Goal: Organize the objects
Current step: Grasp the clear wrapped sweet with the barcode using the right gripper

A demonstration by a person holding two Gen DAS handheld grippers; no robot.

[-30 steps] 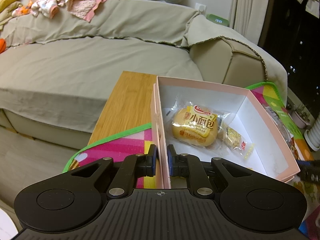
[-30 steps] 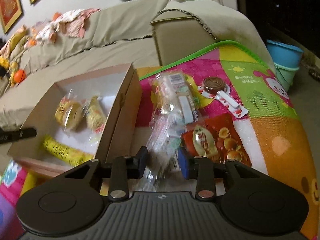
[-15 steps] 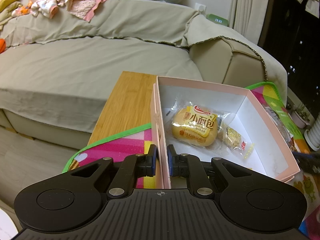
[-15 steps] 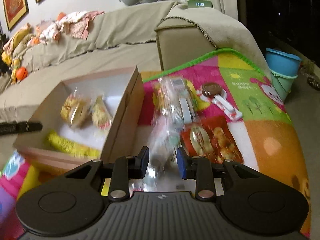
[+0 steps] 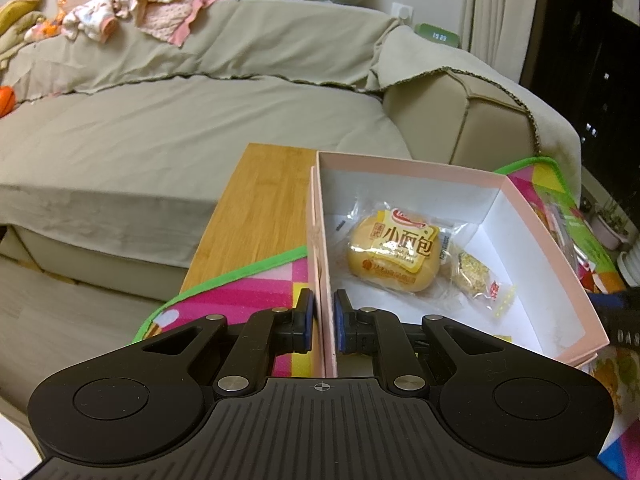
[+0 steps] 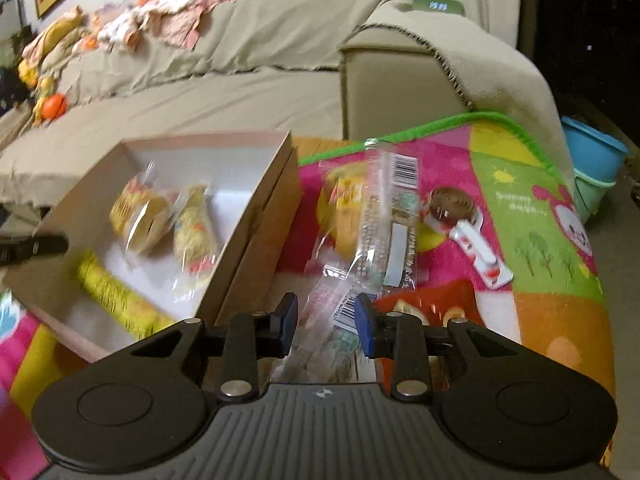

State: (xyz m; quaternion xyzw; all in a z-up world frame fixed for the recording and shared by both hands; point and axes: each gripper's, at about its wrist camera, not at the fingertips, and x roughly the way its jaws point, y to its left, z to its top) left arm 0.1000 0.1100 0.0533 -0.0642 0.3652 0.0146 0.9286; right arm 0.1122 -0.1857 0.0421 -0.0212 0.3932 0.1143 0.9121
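Note:
My left gripper [image 5: 322, 322] is shut on the near left wall of the pink box [image 5: 532, 240]. Inside the box lie a yellow bun pack [image 5: 394, 254] and a small clear snack pack [image 5: 478, 276]. In the right wrist view the same box [image 6: 256, 216] also holds a long yellow bar [image 6: 116, 292]. My right gripper [image 6: 326, 326] is closed on the end of a clear snack packet [image 6: 384, 236], which is lifted and tilted above the colourful mat [image 6: 540, 248] beside the box.
On the mat lie a red snack bag [image 6: 432, 308], a brown lollipop with a white wrapper [image 6: 460, 216] and another yellow packet [image 6: 344, 196]. A beige sofa [image 5: 180, 128] stands behind the wooden table [image 5: 260, 216]. Blue tubs [image 6: 592, 160] stand on the floor at right.
My right gripper has risen and pulled back with the clear packet, which now hangs tilted above the mat. My left gripper has stayed still on the box wall.

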